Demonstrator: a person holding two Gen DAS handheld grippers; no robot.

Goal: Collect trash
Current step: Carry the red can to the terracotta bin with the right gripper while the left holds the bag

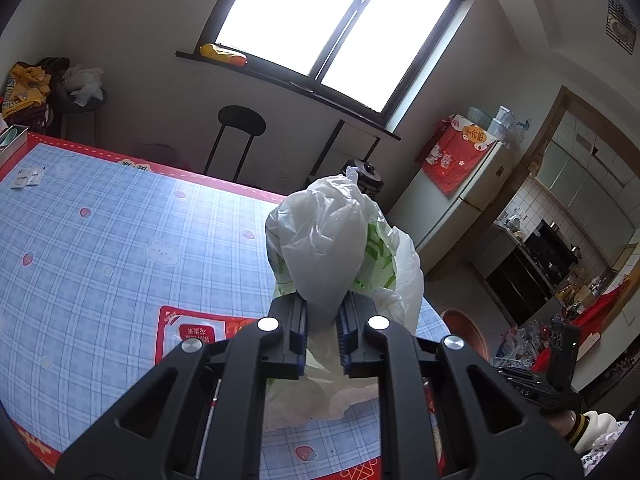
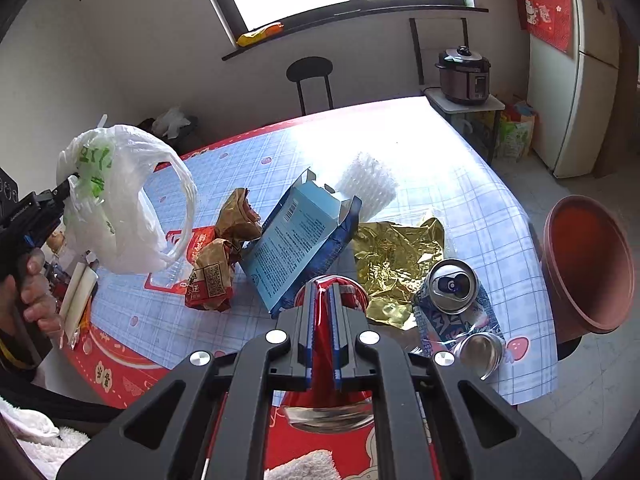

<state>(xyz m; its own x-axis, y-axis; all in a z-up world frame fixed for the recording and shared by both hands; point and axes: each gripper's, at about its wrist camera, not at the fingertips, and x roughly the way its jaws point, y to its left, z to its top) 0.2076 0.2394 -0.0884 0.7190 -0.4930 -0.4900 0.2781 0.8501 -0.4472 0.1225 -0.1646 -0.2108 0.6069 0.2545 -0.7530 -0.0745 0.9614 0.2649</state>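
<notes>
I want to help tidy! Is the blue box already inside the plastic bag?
No, the blue box leans on the table, apart from the plastic bag.

1. Daylight pours through the large dark-framed window [image 1: 340, 28], which is blown out to pure white in both views.
2. Glare washes out the far end of the blue checked tablecloth [image 2: 400, 136] in the right wrist view.
3. The crumpled gold foil sheet [image 2: 396, 260] glints.
4. Fisheye distortion bends straight lines; corners vignette to black.
5. Focus is fairly sharp throughout.
</notes>
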